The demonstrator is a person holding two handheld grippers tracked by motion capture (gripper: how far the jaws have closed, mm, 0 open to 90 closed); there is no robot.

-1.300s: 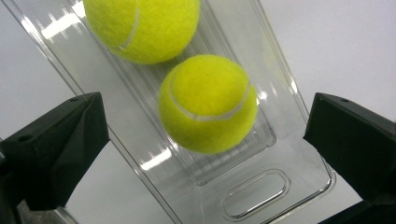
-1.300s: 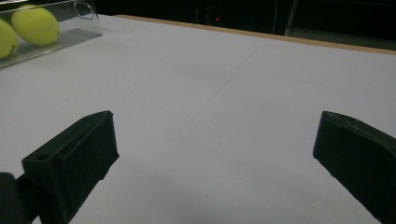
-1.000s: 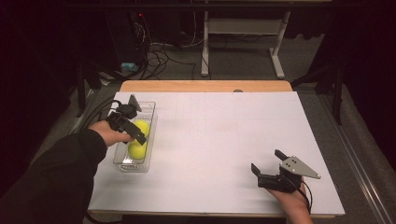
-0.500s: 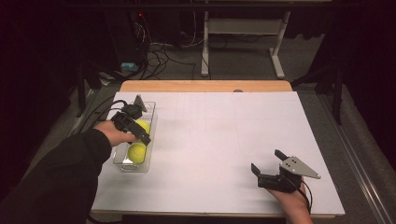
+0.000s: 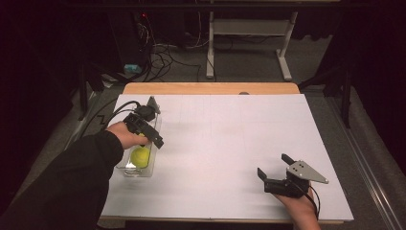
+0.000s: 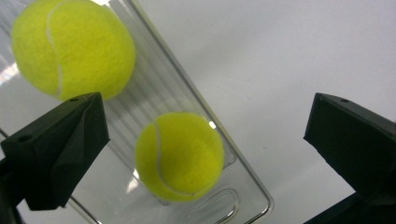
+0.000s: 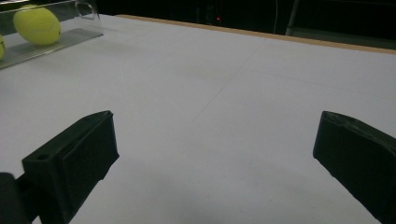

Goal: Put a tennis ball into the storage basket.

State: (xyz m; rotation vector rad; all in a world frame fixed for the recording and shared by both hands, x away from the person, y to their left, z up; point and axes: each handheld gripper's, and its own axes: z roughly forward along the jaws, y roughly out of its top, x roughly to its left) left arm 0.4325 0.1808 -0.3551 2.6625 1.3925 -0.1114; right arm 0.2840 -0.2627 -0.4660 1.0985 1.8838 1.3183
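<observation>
1. The right gripper (image 5: 274, 172) rested at the near right part of the white table (image 5: 230, 143), well apart from the clear plastic tray (image 5: 155, 125). Its jaws stood wide apart with nothing between them; the right gripper view showed only bare table surface between them.
2. The clear plastic tray sat near the table's left edge, its long side running near to far.
3. The near tennis ball (image 5: 140, 156) lay in the near end of the tray, next to the tray's moulded end handle (image 6: 219, 205).
4. The left gripper (image 5: 151, 136) hung above the middle of the tray, over its right wall. Its jaws stood wide apart, holding nothing. In the left gripper view the jaws framed the near ball and the tray's right wall.
5. The second tennis ball (image 6: 72, 46) lay farther along the tray, apart from the near ball. In the high view, the left hand (image 5: 123, 135) and gripper covered it.
6. Beyond the tray, the table's wooden far edge (image 5: 210, 88) bordered a dark floor with cables (image 5: 163, 55) and a white frame (image 5: 249, 36).
</observation>
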